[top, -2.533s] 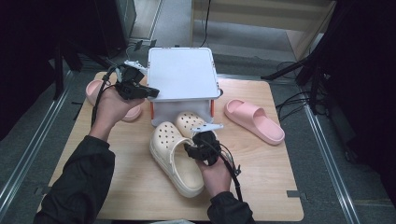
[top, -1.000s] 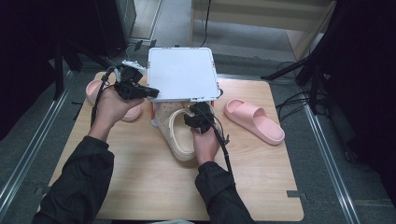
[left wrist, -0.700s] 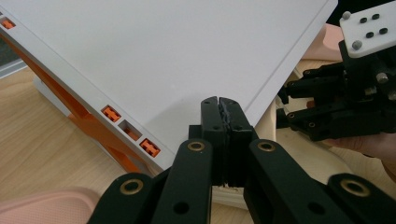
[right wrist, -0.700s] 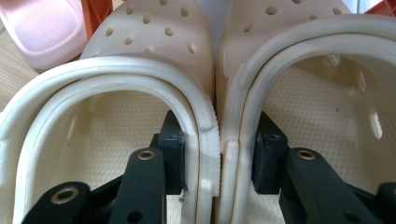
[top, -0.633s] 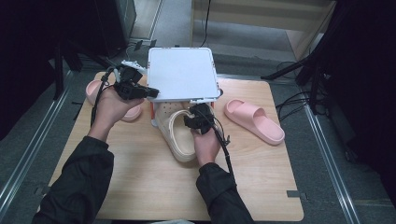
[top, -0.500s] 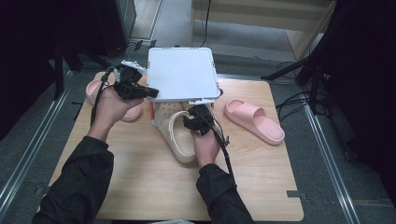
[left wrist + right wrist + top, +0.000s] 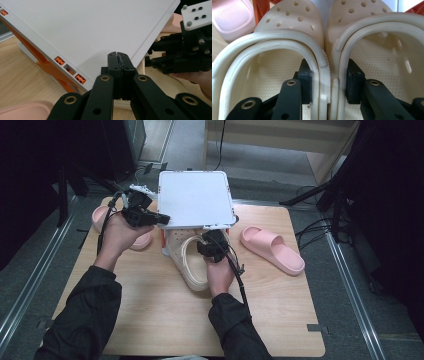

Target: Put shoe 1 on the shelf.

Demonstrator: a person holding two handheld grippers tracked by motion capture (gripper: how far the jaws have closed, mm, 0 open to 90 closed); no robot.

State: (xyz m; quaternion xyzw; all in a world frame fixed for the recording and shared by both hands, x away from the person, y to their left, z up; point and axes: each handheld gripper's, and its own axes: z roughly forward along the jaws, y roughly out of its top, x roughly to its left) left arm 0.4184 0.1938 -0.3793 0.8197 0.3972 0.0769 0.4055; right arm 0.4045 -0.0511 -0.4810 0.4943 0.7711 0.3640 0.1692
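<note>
Nearest, the right gripper point(image 7: 328, 87) pinches the touching inner walls of two cream clogs point(image 7: 192, 257), one jaw inside each, their long axes running away from it with toes tucked beneath the white shelf point(image 7: 195, 199). Beyond, the left gripper point(image 7: 117, 56), jaws pressed together, rests against that shelf's top; two pink slides point(image 7: 272, 249) lie apart, one either side.

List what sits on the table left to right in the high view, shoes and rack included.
Pink slipper → left gripper at the white shelf's edge → cream clogs with the right gripper → second pink slipper.
</note>
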